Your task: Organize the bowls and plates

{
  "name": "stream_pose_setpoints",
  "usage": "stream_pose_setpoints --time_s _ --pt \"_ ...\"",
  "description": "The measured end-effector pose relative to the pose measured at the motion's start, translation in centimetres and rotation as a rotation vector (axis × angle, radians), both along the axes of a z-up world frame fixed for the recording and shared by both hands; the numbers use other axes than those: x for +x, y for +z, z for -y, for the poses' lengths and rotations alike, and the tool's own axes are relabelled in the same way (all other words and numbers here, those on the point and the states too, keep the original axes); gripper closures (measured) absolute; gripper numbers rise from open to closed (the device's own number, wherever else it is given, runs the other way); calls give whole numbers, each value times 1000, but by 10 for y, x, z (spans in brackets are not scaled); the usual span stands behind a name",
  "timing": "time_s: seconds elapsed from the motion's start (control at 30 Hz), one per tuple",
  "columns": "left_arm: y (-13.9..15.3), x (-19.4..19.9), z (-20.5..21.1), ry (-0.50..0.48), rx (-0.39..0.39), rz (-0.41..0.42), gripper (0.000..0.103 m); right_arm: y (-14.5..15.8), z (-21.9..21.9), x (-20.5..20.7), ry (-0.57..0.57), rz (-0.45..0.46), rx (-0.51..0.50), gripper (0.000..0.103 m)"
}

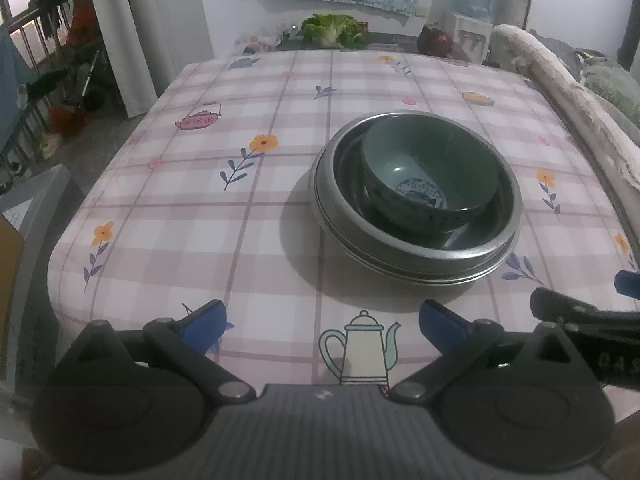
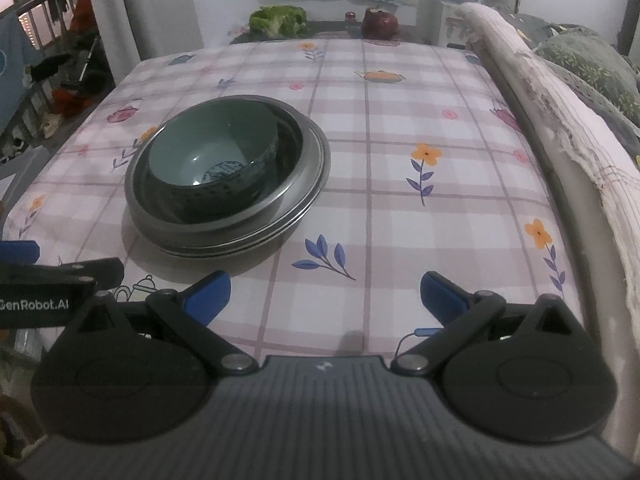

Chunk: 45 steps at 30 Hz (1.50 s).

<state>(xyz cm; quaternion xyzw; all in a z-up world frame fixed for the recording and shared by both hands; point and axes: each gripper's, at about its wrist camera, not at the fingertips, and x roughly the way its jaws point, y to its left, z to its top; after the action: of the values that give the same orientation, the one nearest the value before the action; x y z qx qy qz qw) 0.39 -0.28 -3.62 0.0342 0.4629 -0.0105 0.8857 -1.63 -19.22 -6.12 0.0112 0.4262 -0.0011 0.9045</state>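
Note:
A green ceramic bowl (image 1: 430,176) with a blue pattern inside sits in a steel bowl (image 1: 496,236), which rests on stacked steel plates (image 1: 400,270) on the checked tablecloth. The same stack shows in the right wrist view: green bowl (image 2: 212,160), steel bowl (image 2: 296,176), plates (image 2: 256,240). My left gripper (image 1: 322,320) is open and empty, near the table's front edge, short of the stack. My right gripper (image 2: 326,292) is open and empty, to the right of the stack. Each gripper shows at the edge of the other's view.
The table (image 1: 200,208) has a pink checked cloth with flowers and teapots. A lettuce (image 1: 332,28) and a red onion (image 1: 434,40) lie beyond its far edge. A worn padded rail (image 2: 560,120) runs along the right side. A water dispenser (image 1: 470,12) stands behind.

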Motion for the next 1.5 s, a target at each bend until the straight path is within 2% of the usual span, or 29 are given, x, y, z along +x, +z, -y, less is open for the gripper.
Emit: stream_pose_setpoints --time_s 0.37,1.5 --pt "-3 5 -1 5 -9 -56 0 -4 -3 6 -6 -23 -1 1" --pt "-4 1 -5 15 -11 -69 0 0 -7 4 2 -15 -11 1"
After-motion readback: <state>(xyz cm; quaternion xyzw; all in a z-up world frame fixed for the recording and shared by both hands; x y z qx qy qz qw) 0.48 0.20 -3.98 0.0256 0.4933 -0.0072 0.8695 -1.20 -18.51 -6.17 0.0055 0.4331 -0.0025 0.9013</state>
